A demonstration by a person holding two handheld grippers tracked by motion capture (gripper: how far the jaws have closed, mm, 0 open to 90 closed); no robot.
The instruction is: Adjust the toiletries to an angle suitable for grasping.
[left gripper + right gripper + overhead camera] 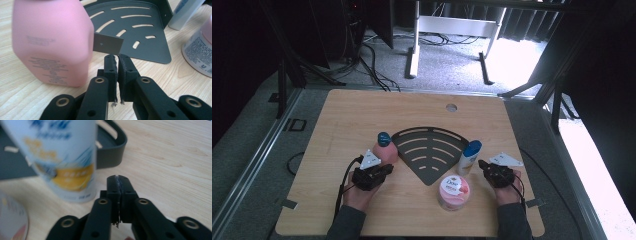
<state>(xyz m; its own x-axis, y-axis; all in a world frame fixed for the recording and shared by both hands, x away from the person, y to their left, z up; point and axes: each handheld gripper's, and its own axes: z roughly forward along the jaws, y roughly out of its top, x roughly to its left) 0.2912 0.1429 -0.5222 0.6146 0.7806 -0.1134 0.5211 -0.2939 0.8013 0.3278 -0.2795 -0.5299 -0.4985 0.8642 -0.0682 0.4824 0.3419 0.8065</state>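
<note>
The left gripper [117,58] is sitting nearly closed on nothing, just beside the pink plastic bottle [51,42]; the right gripper [119,180] is pressed together, empty, beside the white tube with a blue cap [60,157] standing near the dark slotted fan-shaped tray [428,150].

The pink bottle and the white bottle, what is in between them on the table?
The dark slotted corner shelf lies flat between the pink bottle and the white bottle, as the high view shows.

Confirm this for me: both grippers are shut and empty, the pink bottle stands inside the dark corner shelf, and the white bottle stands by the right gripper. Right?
Not quite. The pink bottle stands on the table against the outside of the dark corner shelf, not inside it, as the high view shows. The rest holds: the left gripper and right gripper are shut and empty, with the white bottle by the right one.
</note>
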